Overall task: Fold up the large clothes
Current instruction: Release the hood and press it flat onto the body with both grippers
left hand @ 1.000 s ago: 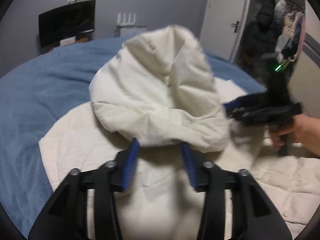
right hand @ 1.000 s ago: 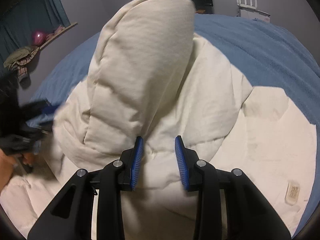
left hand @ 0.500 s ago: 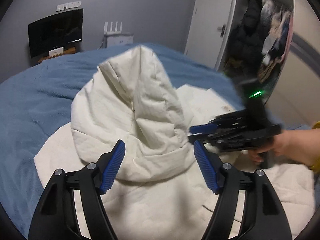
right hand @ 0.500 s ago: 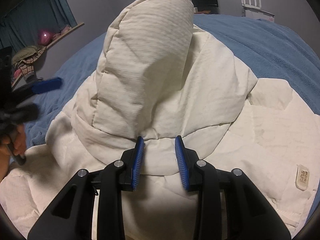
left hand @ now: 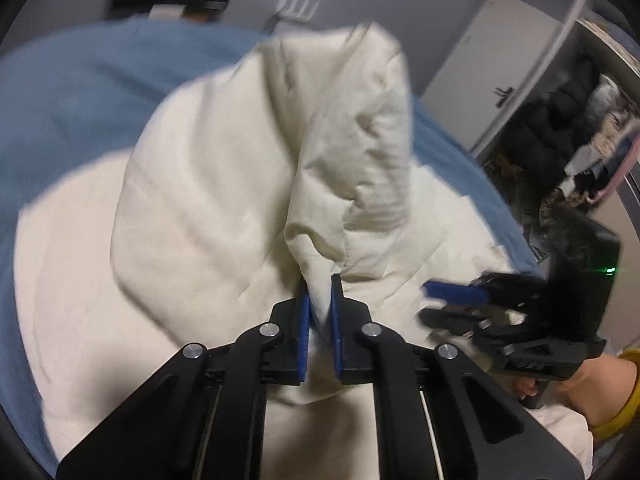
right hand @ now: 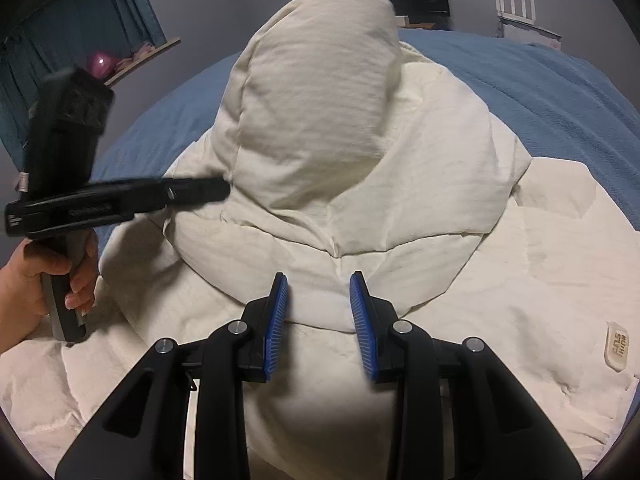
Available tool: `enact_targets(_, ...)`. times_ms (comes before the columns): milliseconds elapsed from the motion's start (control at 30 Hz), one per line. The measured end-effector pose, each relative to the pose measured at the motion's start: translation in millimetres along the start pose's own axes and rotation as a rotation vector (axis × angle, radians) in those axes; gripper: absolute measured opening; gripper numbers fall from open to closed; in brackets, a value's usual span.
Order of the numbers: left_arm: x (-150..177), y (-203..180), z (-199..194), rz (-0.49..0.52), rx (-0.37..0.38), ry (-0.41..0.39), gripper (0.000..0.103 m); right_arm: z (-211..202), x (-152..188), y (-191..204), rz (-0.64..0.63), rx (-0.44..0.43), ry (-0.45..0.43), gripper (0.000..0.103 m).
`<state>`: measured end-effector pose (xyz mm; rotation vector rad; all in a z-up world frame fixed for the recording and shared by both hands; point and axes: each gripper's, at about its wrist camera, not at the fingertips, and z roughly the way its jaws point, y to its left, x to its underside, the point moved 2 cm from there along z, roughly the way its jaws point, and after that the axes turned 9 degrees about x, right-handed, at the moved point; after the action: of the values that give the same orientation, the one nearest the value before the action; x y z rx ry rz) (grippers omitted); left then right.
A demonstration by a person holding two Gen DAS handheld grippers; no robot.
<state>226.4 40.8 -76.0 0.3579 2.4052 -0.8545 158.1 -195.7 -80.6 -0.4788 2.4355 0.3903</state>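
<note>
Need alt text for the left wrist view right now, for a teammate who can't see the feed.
The left gripper is shut on a fold of the white padded jacket, whose hood stands up ahead. The jacket lies on a blue bed cover, and the right gripper hovers open at right.

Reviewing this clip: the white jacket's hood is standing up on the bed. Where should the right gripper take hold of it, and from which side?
Best at the hood's lower rim, where it meets the jacket body. There the fabric thins to a seam edge that likely fits between the fingers, while the puffy crown looks too bulky. The open right gripper already faces that rim from the near side, so come straight forward; the left gripper pinches a fold on its own side.
</note>
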Motion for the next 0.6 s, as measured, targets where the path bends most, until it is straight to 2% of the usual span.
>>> enact_targets(100,14,21,17,-0.026,-0.025,0.061,0.011,5,4,5,-0.030,0.012,0.007,0.030)
enact_targets(167,17,31,22,-0.065,-0.007,0.071,0.011,9,3,9,-0.047,0.026,0.012,0.030)
enact_targets(233,16,31,21,-0.063,-0.006,0.070,0.011,10,4,10,-0.054,0.040,0.007,0.030)
enact_targets(367,16,16,12,0.027,-0.047,0.048,0.013,10,7,11,-0.047,0.038,0.004,0.030)
enact_targets(500,19,-9,1,0.132,-0.109,0.048,0.026,12,6,18,-0.047,0.049,-0.009,0.030)
enact_targets(600,20,-16,1,0.176,-0.144,0.070,0.029,12,7,19,-0.056,0.058,-0.012,0.030)
